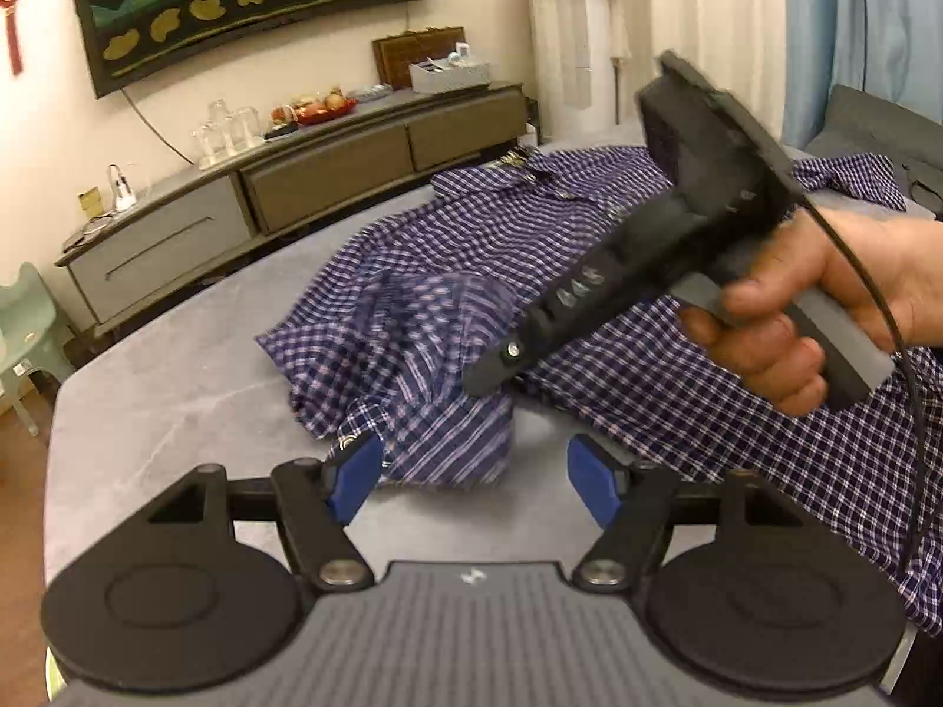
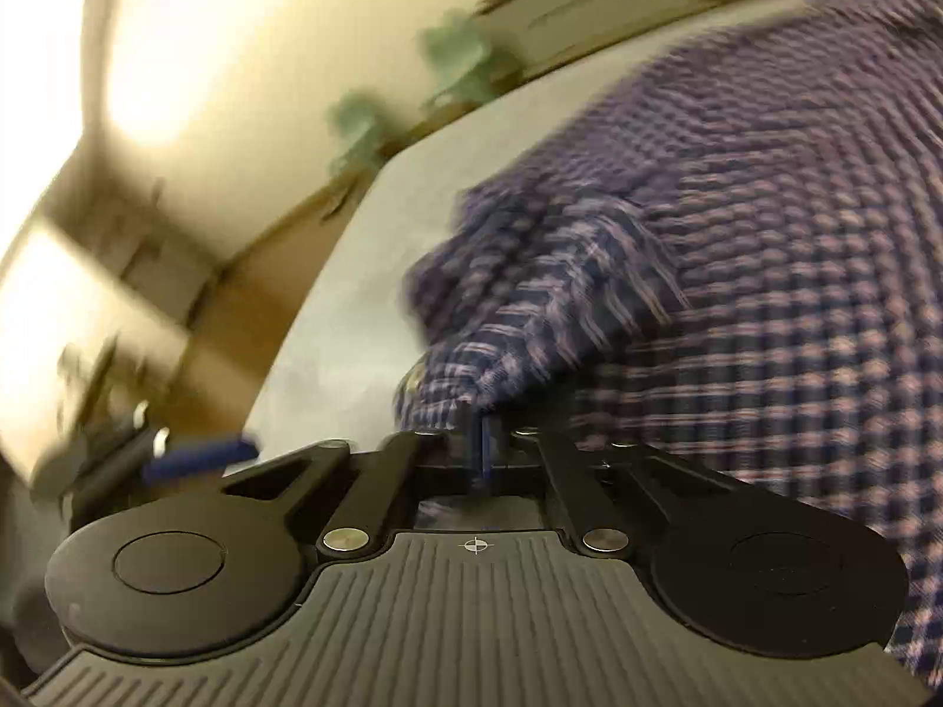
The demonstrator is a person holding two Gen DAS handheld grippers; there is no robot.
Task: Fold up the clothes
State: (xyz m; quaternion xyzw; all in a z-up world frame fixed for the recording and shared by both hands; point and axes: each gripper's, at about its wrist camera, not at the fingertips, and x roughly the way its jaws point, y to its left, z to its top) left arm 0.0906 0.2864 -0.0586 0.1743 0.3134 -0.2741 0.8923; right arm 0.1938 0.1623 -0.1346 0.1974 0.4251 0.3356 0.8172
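A blue and white checked shirt (image 1: 530,224) lies spread on the grey bed (image 1: 177,389). One bunched fold of it rises near the bed's front. My left gripper (image 1: 471,480) is open, and the edge of that fold lies between its blue pads (image 1: 353,477) without touching them. A hand (image 1: 825,306) holds my right gripper (image 1: 486,380), whose tip is on the raised fold. In the blurred right wrist view the right gripper (image 2: 484,442) has its jaws together, with shirt (image 2: 766,206) cloth bunched at the tips. The left gripper's blue finger (image 2: 200,453) shows at the lower left.
A long low cabinet (image 1: 294,188) with glassware and fruit stands along the far wall under a dark wall hanging. A pale green chair (image 1: 29,318) stands off the bed's left corner. A grey pillow (image 1: 872,118) lies at the back right. A black cable (image 1: 884,306) trails from the right gripper.
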